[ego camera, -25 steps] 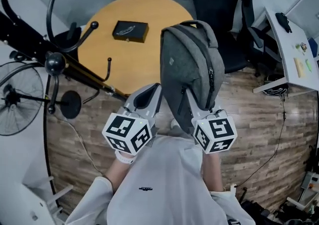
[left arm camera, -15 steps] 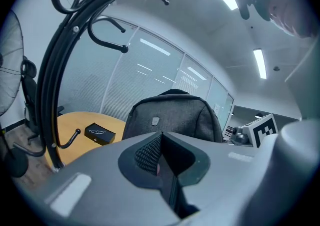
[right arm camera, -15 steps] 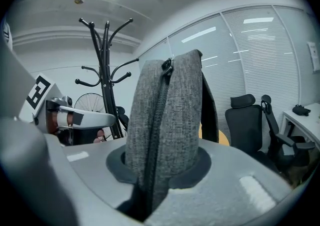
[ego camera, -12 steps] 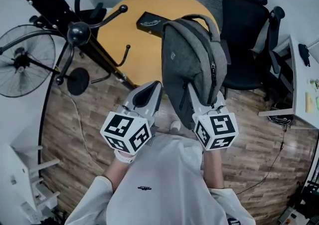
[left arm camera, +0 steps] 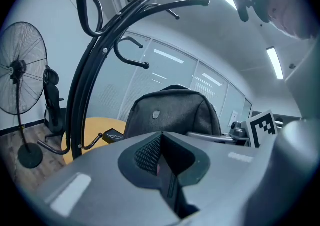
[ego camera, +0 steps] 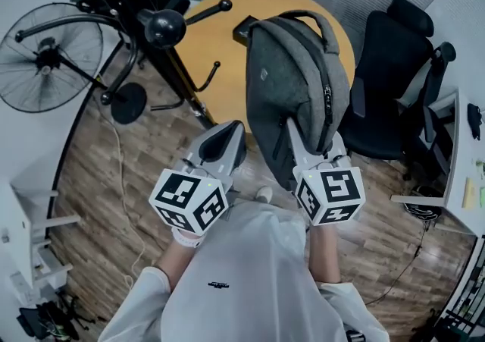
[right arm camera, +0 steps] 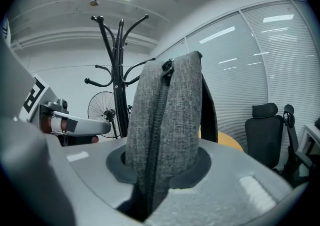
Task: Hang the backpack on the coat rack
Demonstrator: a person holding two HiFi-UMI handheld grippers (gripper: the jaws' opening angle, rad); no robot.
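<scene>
The grey backpack stands upright in the air in front of me, its top handle pointing away. My right gripper is shut on its lower edge beside the zip; in the right gripper view the backpack fills the jaws of that gripper. My left gripper hovers just left of the bag, shut and holding nothing, and does not touch the backpack. The black coat rack stands up and left of both grippers, its curved hooks above the bag.
A round wooden table lies behind the backpack, with a black box partly hidden by the bag. A standing fan is at far left and a black office chair at right. A white desk edges the far right.
The head view has swung, so the coat rack and fan now sit further right and nearer. Both grippers moved toward the rack, the backpack still held in the right one.
</scene>
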